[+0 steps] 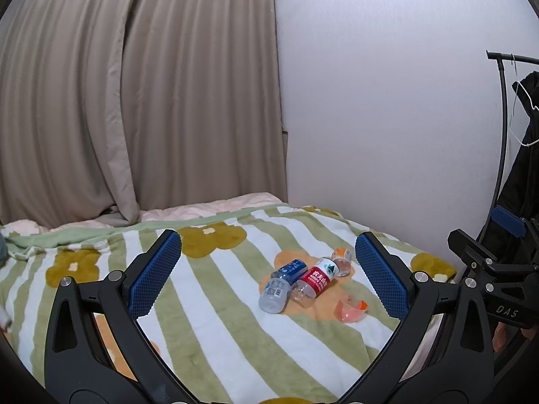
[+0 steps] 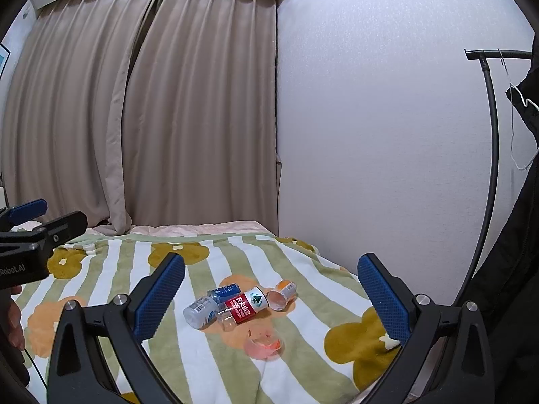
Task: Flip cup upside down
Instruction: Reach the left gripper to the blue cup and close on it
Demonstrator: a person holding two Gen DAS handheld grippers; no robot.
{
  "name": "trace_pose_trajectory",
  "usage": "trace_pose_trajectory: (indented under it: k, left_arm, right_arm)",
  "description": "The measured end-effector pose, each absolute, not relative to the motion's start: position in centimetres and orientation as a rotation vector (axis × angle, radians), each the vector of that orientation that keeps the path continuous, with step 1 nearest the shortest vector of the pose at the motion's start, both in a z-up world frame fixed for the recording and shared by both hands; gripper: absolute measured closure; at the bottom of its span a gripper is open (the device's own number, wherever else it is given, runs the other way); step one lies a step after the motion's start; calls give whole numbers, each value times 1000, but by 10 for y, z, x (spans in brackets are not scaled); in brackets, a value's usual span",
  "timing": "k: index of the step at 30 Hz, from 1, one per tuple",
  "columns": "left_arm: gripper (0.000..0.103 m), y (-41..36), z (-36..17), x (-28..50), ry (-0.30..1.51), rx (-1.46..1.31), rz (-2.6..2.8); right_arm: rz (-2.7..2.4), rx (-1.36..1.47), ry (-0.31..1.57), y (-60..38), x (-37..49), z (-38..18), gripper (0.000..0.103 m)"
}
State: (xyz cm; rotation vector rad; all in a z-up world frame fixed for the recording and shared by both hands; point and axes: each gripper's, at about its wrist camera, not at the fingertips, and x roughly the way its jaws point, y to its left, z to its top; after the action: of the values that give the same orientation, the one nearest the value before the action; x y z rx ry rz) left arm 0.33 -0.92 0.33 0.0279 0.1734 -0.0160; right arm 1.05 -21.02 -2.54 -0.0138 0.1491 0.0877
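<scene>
A small clear orange-pink cup (image 2: pixel 264 343) sits on the striped blanket (image 2: pixel 188 353), in front of a cluster of bottles; whether it is upright or tipped is hard to tell. It also shows in the left wrist view (image 1: pixel 350 310). My right gripper (image 2: pixel 269 299) is open and empty, held above the bed with the cup below and between its blue pads. My left gripper (image 1: pixel 267 272) is open and empty, with the cup to its lower right. The left gripper's body shows at the left edge of the right wrist view (image 2: pixel 37 235).
Three small cut plastic bottles lie together behind the cup: a blue-label one (image 2: pixel 205 308), a red-label one (image 2: pixel 244 306), an orange-label one (image 2: pixel 283 294). A white wall (image 2: pixel 387 134) and beige curtains (image 2: pixel 151 118) border the bed. A coat rack with dark clothes (image 2: pixel 518 235) stands at right.
</scene>
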Motion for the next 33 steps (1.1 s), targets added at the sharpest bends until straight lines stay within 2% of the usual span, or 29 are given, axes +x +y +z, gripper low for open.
trace_pose_trajectory:
  k: [10,18,22,26,33]
  left_arm:
    - [0,-14,2,10,188,44,-40]
    - [0,-26,26,80,276,223,-207]
    - [0,-39,20,155,434,349,-271]
    - [0,-56,-9,236,624,441,-333]
    - [0,-76,-97,358,953,554,-390]
  right_arm:
    - [85,-13,145,-210,6,-25,1]
    - [77,-2,153,-211,14,-26,1]
    - [77,6,168,-216,23,-34,1]
    - [80,14,187,-222,35,-47,1]
    - [75,23,243,-237,71,-79,1]
